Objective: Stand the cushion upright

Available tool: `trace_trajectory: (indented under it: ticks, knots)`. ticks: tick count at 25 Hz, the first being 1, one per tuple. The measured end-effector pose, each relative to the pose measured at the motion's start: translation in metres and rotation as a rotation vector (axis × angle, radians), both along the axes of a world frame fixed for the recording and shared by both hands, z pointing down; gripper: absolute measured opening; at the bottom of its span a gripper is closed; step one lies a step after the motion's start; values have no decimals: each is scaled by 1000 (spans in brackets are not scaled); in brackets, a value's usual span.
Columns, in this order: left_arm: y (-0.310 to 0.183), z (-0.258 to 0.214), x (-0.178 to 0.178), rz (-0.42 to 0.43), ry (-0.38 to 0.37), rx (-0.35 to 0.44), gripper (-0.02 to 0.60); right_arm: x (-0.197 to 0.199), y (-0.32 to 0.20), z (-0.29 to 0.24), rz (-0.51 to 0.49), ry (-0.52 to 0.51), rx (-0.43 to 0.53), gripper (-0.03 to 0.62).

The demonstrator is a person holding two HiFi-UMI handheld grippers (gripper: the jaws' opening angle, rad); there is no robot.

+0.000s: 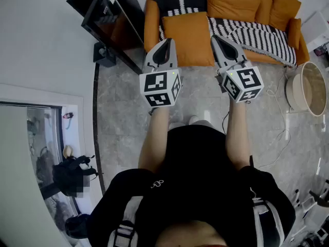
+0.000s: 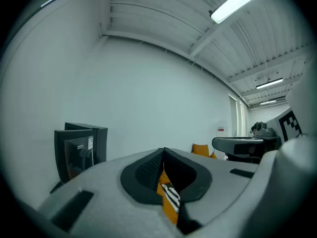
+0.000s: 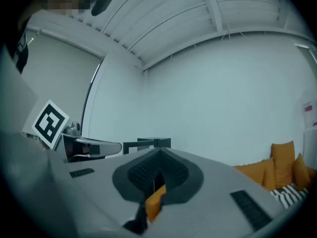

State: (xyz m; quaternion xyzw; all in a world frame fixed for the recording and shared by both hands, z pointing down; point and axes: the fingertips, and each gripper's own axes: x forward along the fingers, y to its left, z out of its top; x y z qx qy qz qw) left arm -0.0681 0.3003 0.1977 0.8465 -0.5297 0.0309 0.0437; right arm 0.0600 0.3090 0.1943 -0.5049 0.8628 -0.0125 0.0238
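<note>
Both claws are pinched shut and empty, held level and side by side, aimed at the sofa. The orange cushion lies flat, face up, on the seat's near left part, just beyond and between the two tips. The left gripper lines up with its left edge and the right gripper with its right. Neither looks closer, so I'd guess its far edge wants lifting.

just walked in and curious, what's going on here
A person stands facing an orange sofa, with the left claw and right claw held level toward it. Both are shut and empty. The cushion at the front of the seat seems to lie flat, not yet stood up. Neither claw looks to touch it.
</note>
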Motion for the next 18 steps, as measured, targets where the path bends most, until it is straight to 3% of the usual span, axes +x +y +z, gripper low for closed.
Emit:
trace_trajectory:
  ticks: [9, 15, 18]
  knots:
    - [15, 0, 9, -22, -12, -3, 9, 39, -7, 11, 40, -85, -36, 11]
    - [14, 7, -23, -81, -8, -27, 9, 31, -13, 10, 28, -111, -34, 11]
    - [12, 2, -19, -75, 0, -18, 9, 35, -15, 4, 27, -113, -24, 11]
